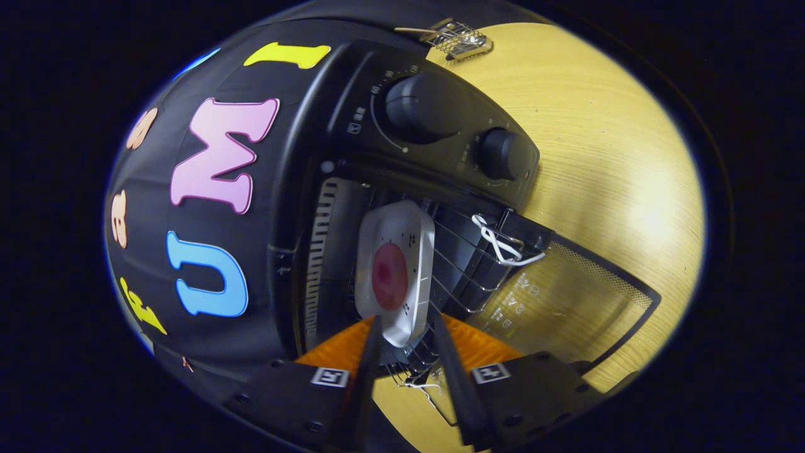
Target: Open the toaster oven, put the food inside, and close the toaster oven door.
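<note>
The black toaster oven stands on the wooden table with its glass door folded down and open. On the wire rack in its cavity rests a white tray carrying a round red piece of food. My gripper reaches into the oven mouth. The tray's near end sits between its two fingers, which are shut on that end. The rack's front wires also run between the fingers, under the tray.
Two black knobs sit on the oven's control panel beside the cavity. A white cord is tied to the rack's outer wire. A small wire holder lies on the wooden table beyond the oven.
</note>
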`<state>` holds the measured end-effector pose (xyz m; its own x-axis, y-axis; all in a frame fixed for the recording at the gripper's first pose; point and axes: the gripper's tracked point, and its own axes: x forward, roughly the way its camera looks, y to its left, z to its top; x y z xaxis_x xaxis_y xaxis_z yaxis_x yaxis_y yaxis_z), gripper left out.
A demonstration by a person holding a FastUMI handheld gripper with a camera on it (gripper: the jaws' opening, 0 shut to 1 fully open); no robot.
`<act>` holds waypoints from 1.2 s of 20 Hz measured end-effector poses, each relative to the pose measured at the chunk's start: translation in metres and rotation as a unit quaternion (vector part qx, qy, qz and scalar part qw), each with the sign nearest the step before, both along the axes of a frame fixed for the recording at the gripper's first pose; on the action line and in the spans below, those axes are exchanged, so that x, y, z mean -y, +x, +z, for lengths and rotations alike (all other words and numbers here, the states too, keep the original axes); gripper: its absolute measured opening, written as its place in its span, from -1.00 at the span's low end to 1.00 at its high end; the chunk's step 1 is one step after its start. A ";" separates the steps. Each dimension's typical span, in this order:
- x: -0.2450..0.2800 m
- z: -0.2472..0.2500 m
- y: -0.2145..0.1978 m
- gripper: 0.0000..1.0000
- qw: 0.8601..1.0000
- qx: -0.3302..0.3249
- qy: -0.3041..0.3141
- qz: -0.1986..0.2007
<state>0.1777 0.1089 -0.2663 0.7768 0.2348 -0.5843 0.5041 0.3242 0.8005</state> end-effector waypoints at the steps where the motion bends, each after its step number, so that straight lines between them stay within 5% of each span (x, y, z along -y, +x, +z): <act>1: -0.002 0.005 -0.010 0.52 1.000 0.005 -0.013 0.013; 2: -0.004 0.010 -0.020 0.53 0.999 0.010 -0.029 0.024; 4: -0.004 0.021 -0.042 0.95 0.996 0.018 -0.066 0.049; 8: 0.005 0.032 -0.074 0.97 0.981 0.034 -0.167 0.091; 11: -0.001 0.038 -0.099 0.97 0.949 0.054 -0.266 0.159; 17: -0.011 0.009 -0.146 0.98 0.863 0.039 -0.413 0.290; 24: -0.001 -0.046 -0.161 0.98 0.824 -0.019 -0.451 0.342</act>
<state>0.0166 0.1103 -0.3123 0.6206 0.0675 -0.7812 -0.0247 0.9975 0.0666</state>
